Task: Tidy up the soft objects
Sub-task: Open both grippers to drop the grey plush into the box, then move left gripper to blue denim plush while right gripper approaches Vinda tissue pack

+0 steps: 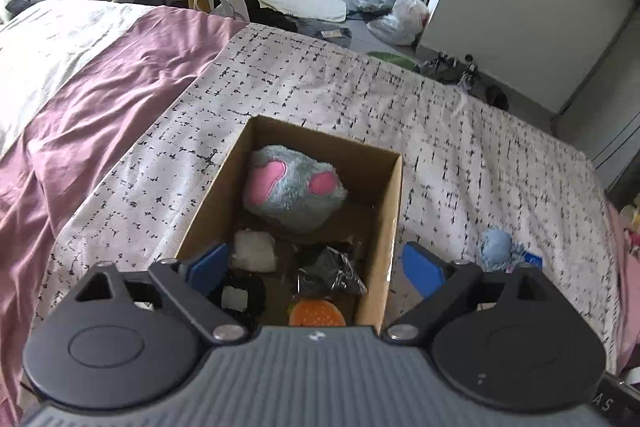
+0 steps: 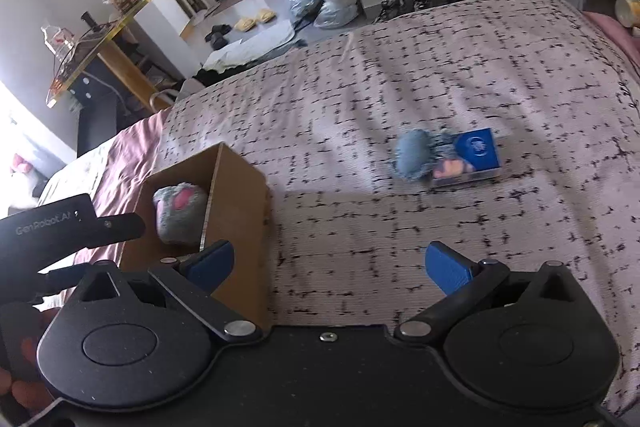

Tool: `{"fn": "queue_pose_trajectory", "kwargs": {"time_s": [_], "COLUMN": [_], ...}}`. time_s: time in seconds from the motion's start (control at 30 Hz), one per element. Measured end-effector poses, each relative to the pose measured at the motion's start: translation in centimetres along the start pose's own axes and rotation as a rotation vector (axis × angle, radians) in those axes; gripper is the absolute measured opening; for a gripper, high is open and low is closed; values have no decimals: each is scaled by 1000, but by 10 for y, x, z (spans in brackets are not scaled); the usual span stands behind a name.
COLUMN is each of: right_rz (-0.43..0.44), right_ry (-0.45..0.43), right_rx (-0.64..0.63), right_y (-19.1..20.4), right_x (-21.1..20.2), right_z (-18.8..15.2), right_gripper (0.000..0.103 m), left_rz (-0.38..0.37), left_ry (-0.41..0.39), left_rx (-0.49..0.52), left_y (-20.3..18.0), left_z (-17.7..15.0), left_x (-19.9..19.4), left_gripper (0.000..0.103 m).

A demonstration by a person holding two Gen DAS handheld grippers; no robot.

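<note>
Left wrist view: left gripper [image 1: 316, 267], jaws spread wide and empty, over the open brown cardboard box [image 1: 384, 195] on the bed's black-flecked white cover [image 1: 320, 83].
Ahead of the jaws: grey-and-pink plush toy [image 1: 294, 187] at the box's far end.
Right wrist view: right gripper [image 2: 330, 267], jaws spread, nothing between.
Beyond its jaws: fuzzy blue soft toy [image 2: 414, 153] touching a blue packet [image 2: 476, 151], well apart from the box.

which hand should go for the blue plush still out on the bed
Right. The right tongs are open and empty, with the blue plush ahead across bare bedspread. The left tongs hang open over the box, which stands between them and the plush.
</note>
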State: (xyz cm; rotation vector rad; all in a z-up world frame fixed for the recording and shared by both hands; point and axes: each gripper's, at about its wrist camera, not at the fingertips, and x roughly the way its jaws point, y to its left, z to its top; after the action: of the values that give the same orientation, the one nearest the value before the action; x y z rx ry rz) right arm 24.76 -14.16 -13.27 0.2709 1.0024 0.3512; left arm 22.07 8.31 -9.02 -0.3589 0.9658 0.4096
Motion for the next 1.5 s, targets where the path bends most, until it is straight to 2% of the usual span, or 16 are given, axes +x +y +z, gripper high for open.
{"fn": "queue_pose_trajectory", "kwargs": {"time_s": [0.33,0.5,0.6,0.73,0.97,1.17,1.3,1.5], "right_rz": [-17,13,15,25,43,-8,-30,-15], "right_ry": [-25,-35,-11,72,-31,-88,-100,-103], "right_rx": [-1,32,32,28,51,10,-1,21], "right_y": [-32,-53,-63,-76,-101,-113,-119,-129], "right_x": [-13,-18,-19,-12,-31,-39,-39,-35], "right_z": [-1,1,2,4,-3,-2,2,8], "right_gripper": [103,103,103,103,103,103,103,103], "left_rz": [3,10,3,-2,-12,-44,-83,-112], "left_ry": [-1,-5,-4,-11,-14,-20,-15,-1], "left_rx": [35,65,76,94,120,153,149,165], "left_y": [-27,-39,-47,-58,-80,-98,-107,-122], "left_z": [-7,-13,-15,-18,-25,-32,-34,-32], "left_x": [-6,-8,-9,-11,-10,-9,-5,7], "left_gripper": [96,96,96,96,96,96,96,96]}}
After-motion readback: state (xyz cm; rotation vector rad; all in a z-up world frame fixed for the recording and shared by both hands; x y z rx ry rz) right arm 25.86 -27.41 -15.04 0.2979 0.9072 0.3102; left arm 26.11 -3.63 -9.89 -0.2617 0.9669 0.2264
